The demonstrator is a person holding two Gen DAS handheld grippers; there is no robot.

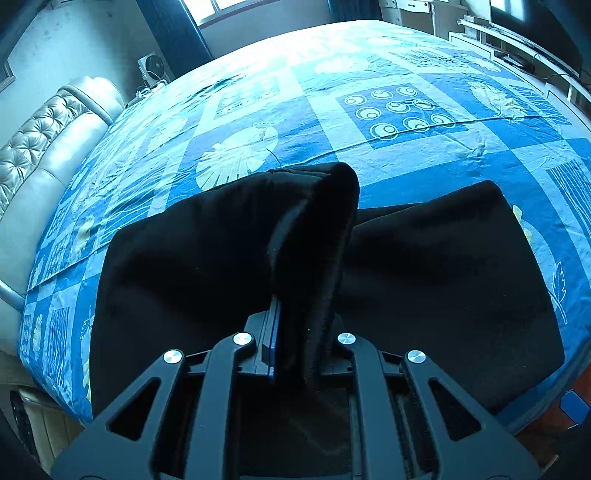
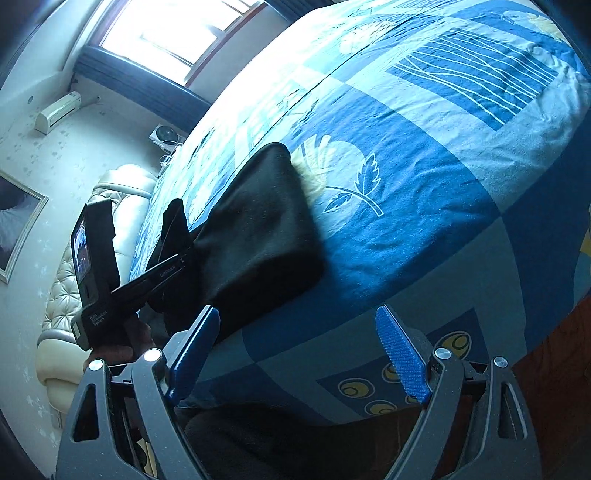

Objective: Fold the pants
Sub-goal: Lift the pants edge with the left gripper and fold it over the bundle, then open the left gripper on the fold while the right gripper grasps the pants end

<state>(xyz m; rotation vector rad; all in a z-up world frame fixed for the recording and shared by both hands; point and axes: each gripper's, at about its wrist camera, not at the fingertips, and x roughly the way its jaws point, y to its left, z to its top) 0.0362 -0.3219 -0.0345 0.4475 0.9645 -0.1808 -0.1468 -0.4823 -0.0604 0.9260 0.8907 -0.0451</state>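
Black pants (image 1: 443, 266) lie across the near edge of a bed with a blue patterned cover (image 1: 332, 96). My left gripper (image 1: 295, 314) is shut on a bunched fold of the pants, lifted upright above the rest of the cloth. In the right wrist view the pants (image 2: 258, 229) lie on the bed to the left. My right gripper (image 2: 299, 350) is open and empty, over the bed's near edge, just right of the pants. The left gripper (image 2: 173, 266) with its camera shows at the far left, holding cloth.
A padded cream headboard (image 1: 40, 166) borders the bed on the left. A window (image 2: 173, 33) and a small fan (image 1: 151, 68) are at the far side. White shelving (image 1: 517, 44) stands at the far right. Wooden floor (image 2: 554, 387) lies beside the bed.
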